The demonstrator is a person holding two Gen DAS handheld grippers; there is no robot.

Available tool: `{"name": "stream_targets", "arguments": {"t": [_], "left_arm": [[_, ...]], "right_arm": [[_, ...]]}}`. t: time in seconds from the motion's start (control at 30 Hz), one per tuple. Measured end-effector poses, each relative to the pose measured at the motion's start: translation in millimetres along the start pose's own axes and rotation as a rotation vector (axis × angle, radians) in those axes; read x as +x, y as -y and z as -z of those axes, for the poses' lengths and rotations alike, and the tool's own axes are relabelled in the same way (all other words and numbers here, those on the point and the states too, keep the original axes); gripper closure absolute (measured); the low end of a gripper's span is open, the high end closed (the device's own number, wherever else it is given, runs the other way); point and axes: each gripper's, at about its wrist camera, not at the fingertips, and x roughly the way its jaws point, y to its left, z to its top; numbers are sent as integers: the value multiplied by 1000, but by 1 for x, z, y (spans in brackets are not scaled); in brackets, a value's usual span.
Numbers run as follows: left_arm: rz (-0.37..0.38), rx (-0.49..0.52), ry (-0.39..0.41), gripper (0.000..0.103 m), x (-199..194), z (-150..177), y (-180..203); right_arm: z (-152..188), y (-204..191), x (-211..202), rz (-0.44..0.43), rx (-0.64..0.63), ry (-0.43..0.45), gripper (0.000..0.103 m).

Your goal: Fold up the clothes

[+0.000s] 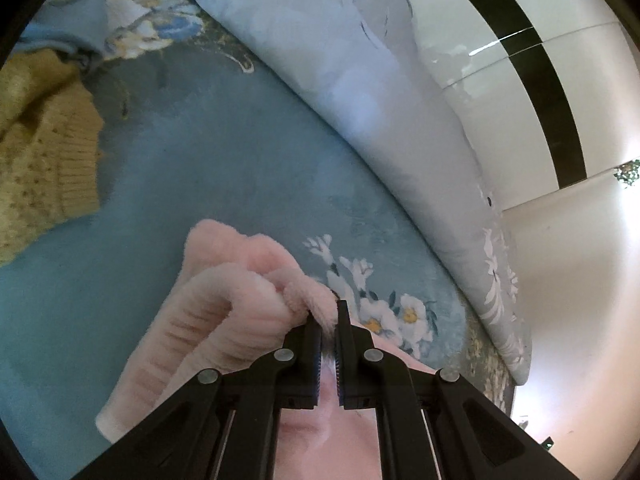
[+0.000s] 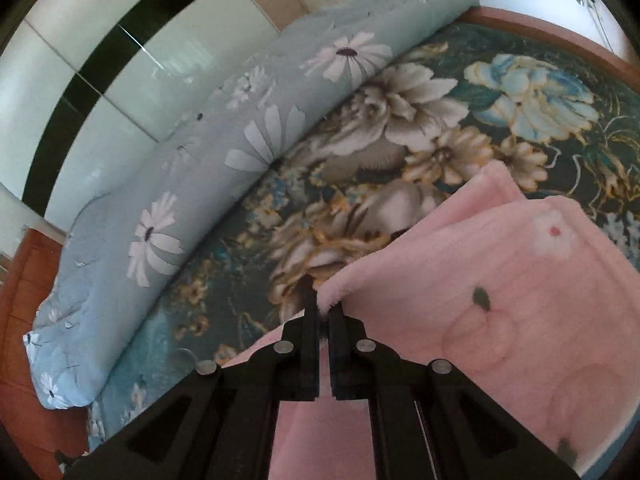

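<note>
The left gripper (image 1: 326, 316) and right gripper (image 2: 323, 304) each have jaws nearly closed, pinching an edge of the fluffy pink fleece garment (image 2: 500, 320) above the floral bed (image 2: 400, 152).

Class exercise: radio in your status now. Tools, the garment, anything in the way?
Left tool shut on pink garment. Right tool shut on its edge. Garment partly lifted off bedspread. Yellow knit lies apart; quilt alongside.

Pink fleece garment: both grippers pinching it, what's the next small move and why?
Probably carry both pinched edges forward together over the rest and lay them down. The left gripper clamps a bunched, ribbed end of the pink fleece garment; the right gripper holds a flat edge lifted off the floral bedspread.
</note>
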Motion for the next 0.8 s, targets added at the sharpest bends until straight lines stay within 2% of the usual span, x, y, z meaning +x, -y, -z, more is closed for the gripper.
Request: {"name": "stream_targets", "arguments": {"t": [0.2, 0.27, 0.33, 0.37, 0.4, 0.43, 0.5, 0.6, 0.7, 0.8], "left_arm": [[-54, 45, -68, 93, 11, 7, -8], [-39, 64, -69, 86, 2, 9, -6], [-17, 87, -61, 66, -9, 11, -2], [-4, 104, -52, 61, -16, 12, 2], [12, 125, -39, 52, -25, 13, 6], [26, 146, -18, 46, -37, 15, 9], [46, 183, 42, 42, -64, 22, 13], [26, 170, 139, 36, -95, 33, -1], [-14, 93, 195, 34, -108, 51, -36], [-14, -12, 176, 34, -99, 72, -70]], "right_arm": [[6, -5, 14, 72, -55, -53, 97], [8, -9, 15, 93, -84, -58, 97], [11, -15, 13, 106, -127, -56, 97], [11, -18, 11, 107, -147, -53, 93], [12, -21, 8, 105, -164, -49, 78], [13, -26, 3, 95, -186, -41, 53], [17, -38, -9, 61, -243, -13, 35], [28, -62, -32, 32, -347, 28, 35], [57, -85, -64, -26, -459, 89, 34], [87, -105, -95, -93, -564, 143, 33]]}}
